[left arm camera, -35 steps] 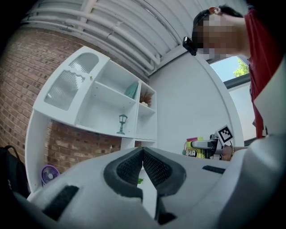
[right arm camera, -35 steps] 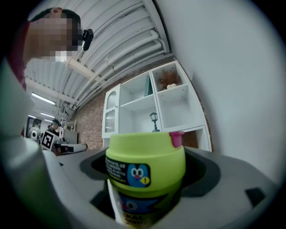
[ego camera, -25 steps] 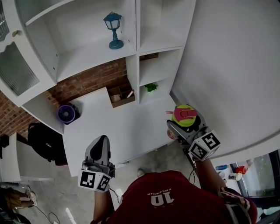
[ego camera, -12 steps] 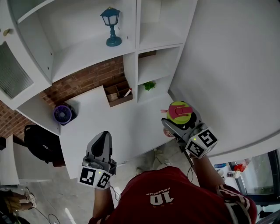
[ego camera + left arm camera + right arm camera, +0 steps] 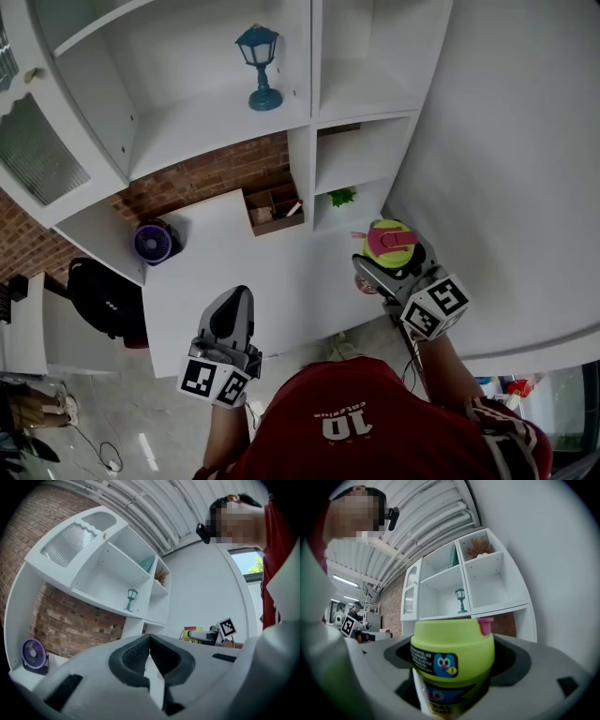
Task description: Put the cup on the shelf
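Jaws on the right gripper [image 5: 392, 262] stand wide apart and press on both sides of the cup [image 5: 392, 239], a green cup with a pink lid. This hold is the same as a moment ago. What has changed is the place: the cup has come a little closer to the shelf [image 5: 366, 98], so the gap to the small green plant [image 5: 342, 197] in the low cubby is smaller than before. The cup is up in the air by the right end of the white table [image 5: 244, 272], and it rests on no board yet. The left gripper [image 5: 234, 305] stays low on the near left, shut tight with nothing in it, and has hardly moved. Farther off, the blue lamp [image 5: 260, 66] stands on a higher board. I think the carry is going well, but the cup must go farther and then be set down.
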A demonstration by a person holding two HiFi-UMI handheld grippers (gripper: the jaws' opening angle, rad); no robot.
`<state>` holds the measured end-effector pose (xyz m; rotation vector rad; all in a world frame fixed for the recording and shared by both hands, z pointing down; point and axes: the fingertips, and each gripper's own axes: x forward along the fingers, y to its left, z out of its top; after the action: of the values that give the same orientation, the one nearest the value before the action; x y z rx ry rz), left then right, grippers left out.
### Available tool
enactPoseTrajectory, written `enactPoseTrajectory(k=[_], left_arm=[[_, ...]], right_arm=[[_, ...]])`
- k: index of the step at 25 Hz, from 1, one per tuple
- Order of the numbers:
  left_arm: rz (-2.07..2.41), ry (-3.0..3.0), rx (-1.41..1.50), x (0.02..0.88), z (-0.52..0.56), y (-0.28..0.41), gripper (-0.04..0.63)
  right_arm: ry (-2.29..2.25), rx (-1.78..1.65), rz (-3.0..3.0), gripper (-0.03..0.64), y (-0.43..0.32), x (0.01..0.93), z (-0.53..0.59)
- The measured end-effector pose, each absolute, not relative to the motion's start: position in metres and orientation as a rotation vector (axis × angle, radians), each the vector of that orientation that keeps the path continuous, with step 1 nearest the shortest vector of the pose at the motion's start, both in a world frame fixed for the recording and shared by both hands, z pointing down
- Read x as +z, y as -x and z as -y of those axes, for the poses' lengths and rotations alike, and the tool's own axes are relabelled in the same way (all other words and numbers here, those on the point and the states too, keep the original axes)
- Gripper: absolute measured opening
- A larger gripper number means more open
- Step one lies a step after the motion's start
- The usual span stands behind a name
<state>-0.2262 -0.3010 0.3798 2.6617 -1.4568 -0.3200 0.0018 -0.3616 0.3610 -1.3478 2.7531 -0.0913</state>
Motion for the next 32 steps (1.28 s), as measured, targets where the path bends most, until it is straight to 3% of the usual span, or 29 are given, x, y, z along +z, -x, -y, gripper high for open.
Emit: enactPoseTrajectory(k=[32], left_arm=[[1.499,-2.688,-0.209,0.375,0.367,0.106,-0.012]], right_arm=[[1.173,-0.154,-2.818,0.445,-0.059,0.389,0.449]])
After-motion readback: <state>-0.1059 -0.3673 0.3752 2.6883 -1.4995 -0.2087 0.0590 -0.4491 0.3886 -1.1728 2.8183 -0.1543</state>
